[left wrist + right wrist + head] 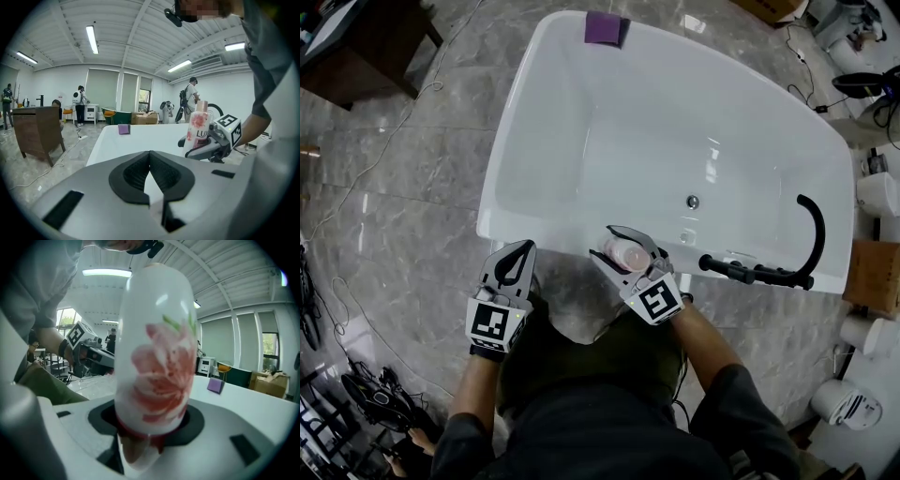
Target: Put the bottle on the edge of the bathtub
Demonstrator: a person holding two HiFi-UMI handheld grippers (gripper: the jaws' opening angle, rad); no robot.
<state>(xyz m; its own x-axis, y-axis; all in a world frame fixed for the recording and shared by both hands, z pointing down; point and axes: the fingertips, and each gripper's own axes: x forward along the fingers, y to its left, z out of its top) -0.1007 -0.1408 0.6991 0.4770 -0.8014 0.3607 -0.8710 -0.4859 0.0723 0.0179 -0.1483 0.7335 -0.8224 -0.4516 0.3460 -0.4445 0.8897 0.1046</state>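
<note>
Lower centre, over the bathtub's (546,234) near rim: right gripper (617,246) jaws clamp the bottle (630,253); left gripper (519,253) jaws closed, empty. Placing step; next likely: lower upright, release.

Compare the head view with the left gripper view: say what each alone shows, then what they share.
Head view only: the tub's drain and the marker cube on the left gripper. Left gripper view only: a brown armchair, ceiling lights and people standing far off. Both: the bathtub, the purple pad on its far rim, and the bottle clamped in the right gripper.
</note>
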